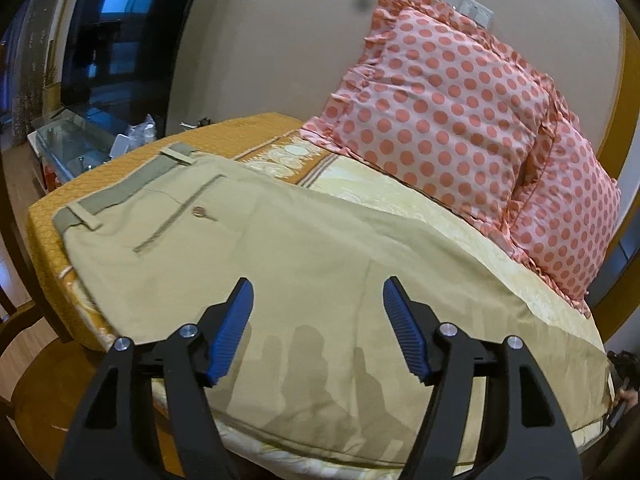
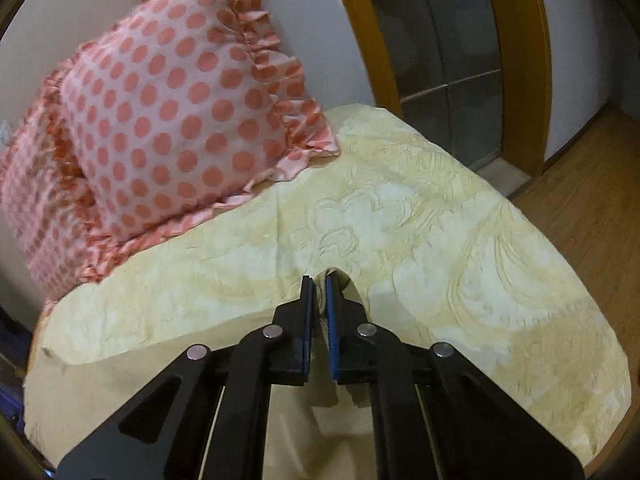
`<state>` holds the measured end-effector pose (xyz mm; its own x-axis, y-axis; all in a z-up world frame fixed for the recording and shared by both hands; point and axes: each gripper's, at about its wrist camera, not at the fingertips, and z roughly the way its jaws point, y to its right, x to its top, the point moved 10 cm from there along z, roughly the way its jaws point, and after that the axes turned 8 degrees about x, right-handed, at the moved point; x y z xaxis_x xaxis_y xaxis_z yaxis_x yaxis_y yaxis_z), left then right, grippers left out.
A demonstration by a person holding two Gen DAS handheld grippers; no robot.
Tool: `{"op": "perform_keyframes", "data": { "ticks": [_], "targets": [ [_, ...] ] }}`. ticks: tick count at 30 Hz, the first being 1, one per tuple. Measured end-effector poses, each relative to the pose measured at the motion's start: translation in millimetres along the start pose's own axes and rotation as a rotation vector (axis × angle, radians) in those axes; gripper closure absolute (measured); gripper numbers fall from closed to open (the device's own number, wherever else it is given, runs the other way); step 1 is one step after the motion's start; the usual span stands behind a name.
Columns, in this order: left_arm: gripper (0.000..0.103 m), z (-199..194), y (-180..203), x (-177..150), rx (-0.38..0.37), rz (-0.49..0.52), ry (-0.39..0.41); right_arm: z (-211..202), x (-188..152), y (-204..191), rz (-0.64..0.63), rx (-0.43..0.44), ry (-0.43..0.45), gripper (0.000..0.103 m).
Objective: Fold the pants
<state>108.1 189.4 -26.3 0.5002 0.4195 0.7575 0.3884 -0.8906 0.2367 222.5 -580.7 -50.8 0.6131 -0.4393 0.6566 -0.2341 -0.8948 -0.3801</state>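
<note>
Khaki pants (image 1: 248, 256) lie flat on the bed, waistband (image 1: 120, 188) at the far left, back pocket with a button facing up. My left gripper (image 1: 318, 300) is open and empty, hovering just above the pants' middle. In the right wrist view my right gripper (image 2: 320, 284) is shut on a pinched-up fold of the khaki pants (image 2: 338, 276), lifted slightly off the bedspread. More pants fabric (image 2: 160, 392) spreads under that gripper.
Two pink polka-dot pillows (image 1: 440, 96) stand against the wall at the back of the bed; they also show in the right wrist view (image 2: 160, 112). A pale yellow bedspread (image 2: 460, 240) covers the bed. A glass door (image 2: 440, 52) and wood floor lie beyond. A TV (image 1: 120, 40) stands at far left.
</note>
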Motion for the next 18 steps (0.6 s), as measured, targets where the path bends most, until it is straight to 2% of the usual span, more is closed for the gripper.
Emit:
{"op": "perform_keyframes", "data": {
  "ticks": [1, 2, 3, 4, 5, 6, 9, 10, 14, 17, 18],
  "targets": [
    [0.036, 1.5, 1.9, -1.7, -0.001, 0.006, -0.003, 5.9, -7.0, 3.9, 0.003, -0.038, -0.039, 0.095],
    [0.036, 2.7, 3.1, -3.9, -0.004, 0.015, -0.007, 2.3, -8.8, 5.1, 0.01, -0.051, -0.032, 0.093],
    [0.036, 2.9, 3.5, -5.8, -0.006, 0.023, -0.007, -7.4, -9.3, 5.5, 0.022, -0.058, -0.004, 0.081],
    [0.035, 2.7, 2.9, -6.7, -0.006, 0.029, -0.004, -27.9, -10.3, 5.2, 0.041, -0.054, 0.055, 0.075],
    [0.034, 2.0, 1.8, -7.2, -0.007, 0.035, 0.002, -47.4, -13.2, 5.0, 0.059, -0.048, 0.108, 0.058],
    [0.032, 1.2, 0.2, -7.7, -0.009, 0.038, 0.01, -74.3, -21.5, 6.0, 0.086, -0.039, 0.175, 0.056],
    [0.031, 0.4, -1.4, -8.8, -0.03, 0.038, 0.026, -114.3, -52.1, 14.3, 0.181, -0.021, 0.231, 0.056],
    [0.031, 1.1, -0.8, -9.4, -0.039, 0.038, 0.026, -127.0, -68.6, 21.4, 0.218, -0.04, 0.245, 0.056],
    [0.031, 4.9, 3.6, -13.9, -0.067, 0.062, 0.014, -138.7, -110.6, 50.1, 0.352, -0.082, 0.243, 0.056],
    [0.031, 4.4, 4.4, -16.2, -0.08, 0.071, 0.012, -130.3, -121.0, 50.0, 0.381, -0.027, 0.245, 0.059],
    [0.03, 3.4, 2.6, -16.9, -0.083, 0.067, 0.013, -124.4, -122.3, 41.1, 0.38, 0.025, 0.233, 0.061]
  ]
}}
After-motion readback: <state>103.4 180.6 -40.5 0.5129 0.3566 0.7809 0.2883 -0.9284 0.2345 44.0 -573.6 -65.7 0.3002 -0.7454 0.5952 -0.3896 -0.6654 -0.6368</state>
